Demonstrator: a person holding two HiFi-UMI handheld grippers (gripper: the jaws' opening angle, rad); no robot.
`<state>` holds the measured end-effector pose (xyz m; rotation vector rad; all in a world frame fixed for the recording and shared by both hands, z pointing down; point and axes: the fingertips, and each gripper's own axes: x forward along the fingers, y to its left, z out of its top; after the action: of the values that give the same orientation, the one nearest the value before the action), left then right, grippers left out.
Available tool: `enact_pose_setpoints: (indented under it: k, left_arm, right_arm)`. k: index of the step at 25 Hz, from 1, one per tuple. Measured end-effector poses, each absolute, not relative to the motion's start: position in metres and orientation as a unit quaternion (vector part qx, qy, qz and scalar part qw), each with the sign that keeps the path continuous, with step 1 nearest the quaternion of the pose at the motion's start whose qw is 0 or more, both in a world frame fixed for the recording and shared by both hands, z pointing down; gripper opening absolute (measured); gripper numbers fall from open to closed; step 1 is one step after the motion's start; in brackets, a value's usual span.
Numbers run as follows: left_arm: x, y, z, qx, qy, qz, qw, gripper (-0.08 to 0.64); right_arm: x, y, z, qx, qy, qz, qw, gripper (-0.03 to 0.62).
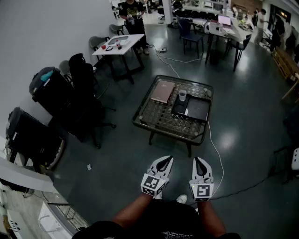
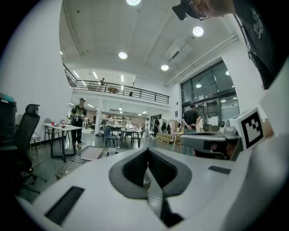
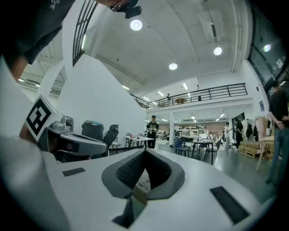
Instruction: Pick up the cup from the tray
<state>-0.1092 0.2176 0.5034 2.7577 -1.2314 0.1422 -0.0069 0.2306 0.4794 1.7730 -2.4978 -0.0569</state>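
A clear plastic cup [image 1: 182, 95] stands upright at the far left corner of a dark tray [image 1: 197, 111] on a low glass-topped table [image 1: 161, 122], some way ahead of me. Held side by side near my body, well short of the table, are my left gripper [image 1: 165, 160] and right gripper [image 1: 199, 161], both shut with nothing in them. In the left gripper view the cup [image 2: 111, 151] shows small and far beyond the closed left gripper [image 2: 147, 151]. The right gripper view shows the right gripper [image 3: 145, 152] closed, and no cup.
A brown notebook [image 1: 162, 91] lies on the table left of the cup. Black office chairs [image 1: 84, 79] and covered bins stand at the left. A white table [image 1: 117, 45] with a person [image 1: 132, 11] beside it is further back. A cable [image 1: 216, 149] runs over the floor right of the table.
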Motion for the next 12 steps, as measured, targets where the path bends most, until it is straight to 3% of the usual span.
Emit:
enact_pose_setpoints:
  k: [12]
  left_arm:
    - [-0.116,0.219,0.507,0.907,-0.414,0.051,0.054,0.009]
  right_arm:
    - [-0.017,0.23,0.496,0.566,-0.823,-0.006,0.046,0.009]
